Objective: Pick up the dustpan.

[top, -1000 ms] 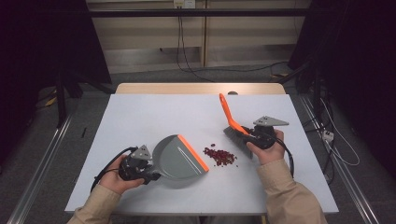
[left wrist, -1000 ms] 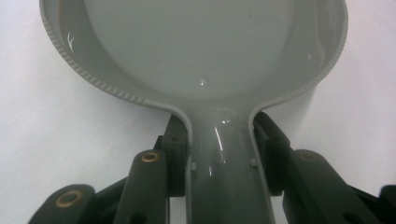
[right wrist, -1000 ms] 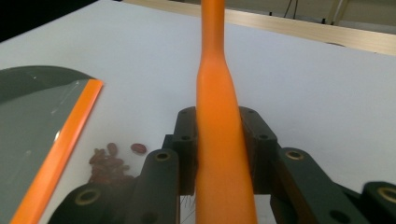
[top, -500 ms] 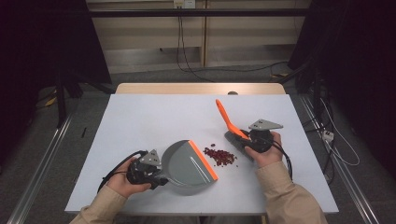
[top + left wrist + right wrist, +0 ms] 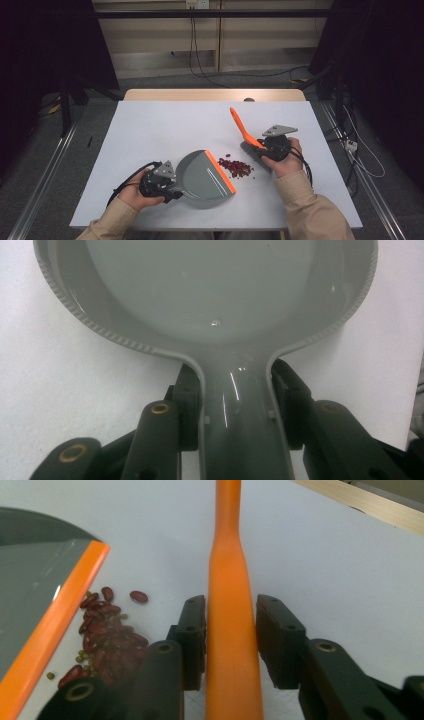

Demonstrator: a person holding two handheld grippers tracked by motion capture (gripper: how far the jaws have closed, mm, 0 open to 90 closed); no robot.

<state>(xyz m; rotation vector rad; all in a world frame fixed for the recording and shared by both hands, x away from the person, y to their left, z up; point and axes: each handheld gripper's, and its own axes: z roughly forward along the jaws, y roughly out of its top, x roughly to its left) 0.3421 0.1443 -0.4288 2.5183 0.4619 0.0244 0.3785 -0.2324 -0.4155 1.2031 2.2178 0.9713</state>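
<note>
Job: sweeping a small pile of beans (image 5: 239,168) into a dustpan (image 5: 204,179) with a brush (image 5: 245,131).
Left tongs (image 5: 172,187): they were shut tight on the grey handle of the dustpan, one pad on each side.
Right tongs (image 5: 261,145): they sat around the orange handle of the brush; the left pad touched it, the right pad showed a thin gap, and the jaws had just closed a little.
Beans: dark red, with a few tiny green ones, lying in the middle of the tabletop (image 5: 150,130), just right of the dustpan's orange lip.
Dustpan: it looked light, stiff and shiny, so maybe slippery. The narrow handle was the best place to hold.
Brush: light and stiff too. Hold the handle low.
Beans, feel: small, hard and quick to roll away.
Tabletop: white, smooth and flat.
Room: dark, with cables on the far floor.
</note>
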